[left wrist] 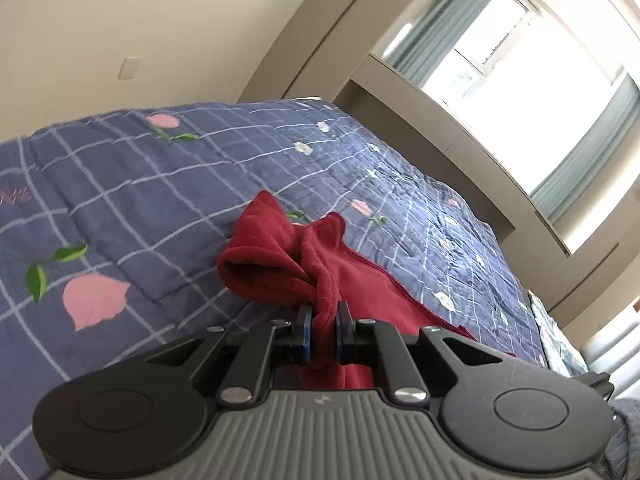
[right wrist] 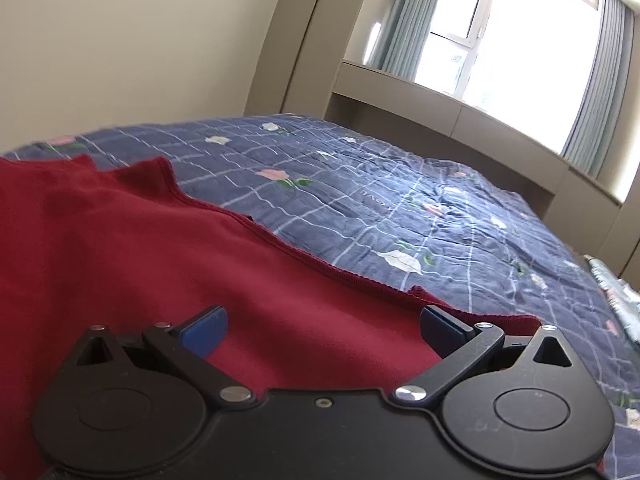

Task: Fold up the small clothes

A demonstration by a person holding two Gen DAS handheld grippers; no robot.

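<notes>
My left gripper [left wrist: 324,316] clamps the soft, light red garment [left wrist: 280,256]; my right gripper [right wrist: 324,328] gapes at six o'clock, hem [right wrist: 320,262] best grabbed.

Open quilt [right wrist: 360,208] ahead and right, only the bunched red garment [left wrist: 280,256] blocks left

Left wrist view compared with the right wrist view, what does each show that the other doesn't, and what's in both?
Only the left wrist view shows the left gripper shut on a bunched fold of the red garment, and a wall plate. Only the right wrist view shows the right gripper open above flat red cloth, its hem running diagonally. Both show the garment, the blue checked floral quilt and the curtained window.
</notes>
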